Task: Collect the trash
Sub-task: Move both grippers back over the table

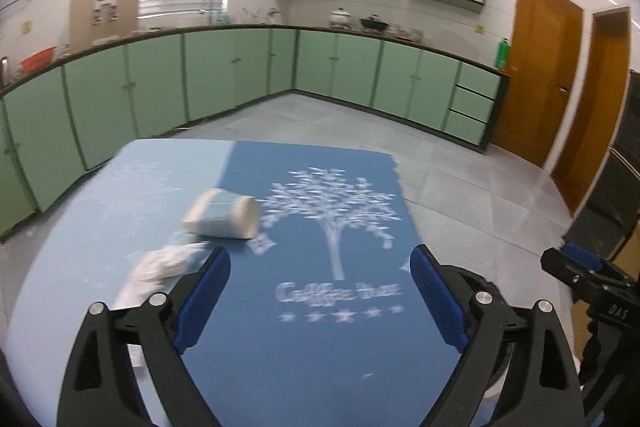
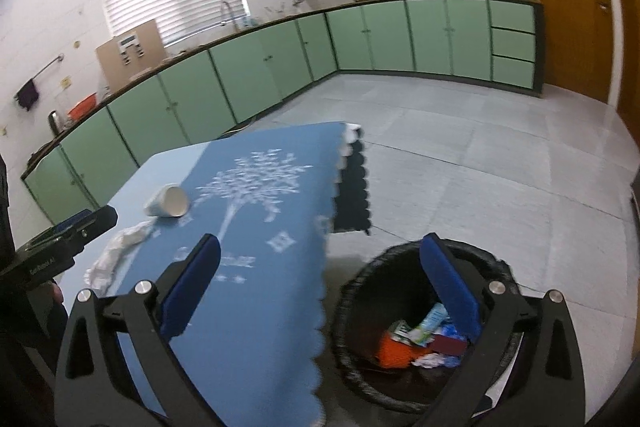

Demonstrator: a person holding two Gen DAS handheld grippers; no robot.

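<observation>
Your left gripper (image 1: 320,293) hangs over the blue tablecloth with the white tree print (image 1: 320,367), jaws spread wide and empty. Left of that tree lie a tipped white paper cup (image 1: 222,214) and, nearer you, a crumpled white tissue (image 1: 162,263). Your right gripper (image 2: 320,281), also wide and empty, hangs by the cloth's right edge above the round black trash bin (image 2: 356,311), which holds colourful wrappers (image 2: 424,341).

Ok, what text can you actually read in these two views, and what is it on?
"Coffee bar", blurred, probable reading: tablecloth, under the white tree print.
"DAS", partly hidden: right gripper body, left wrist view.
White lettering on left gripper body: too blurred.
Packaging in the trash bin: too small.
</observation>
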